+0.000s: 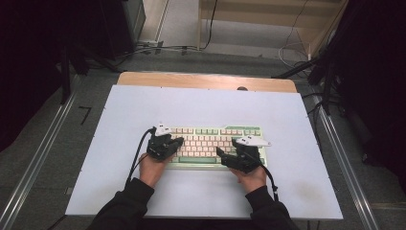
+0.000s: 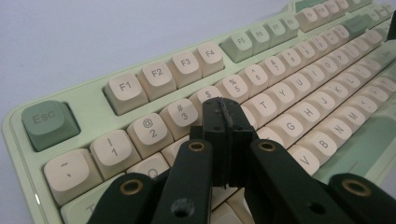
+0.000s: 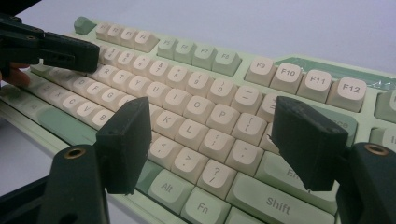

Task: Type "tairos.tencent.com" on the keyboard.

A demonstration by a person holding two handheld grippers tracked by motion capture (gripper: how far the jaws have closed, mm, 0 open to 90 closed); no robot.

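High view shows a green and cream keyboard [image 1: 210, 143] lying square on the white table [image 1: 115, 182], with the left gripper [image 1: 178, 142] over its left keys, jaws pressed together on nothing, likely so the joined tips can poke one key. To the right, the right gripper [image 1: 225, 149] hovers spread wide above the punctuation keys, each hand [image 1: 152, 170] low behind its tool, angled inward.

Both hands on the board: left gripper [image 1: 176, 142] hangs over the nine o'clock end of the green and cream keyboard [image 1: 210, 139], right gripper [image 1: 229, 149] over its three o'clock end, on the white table [image 1: 287, 182].
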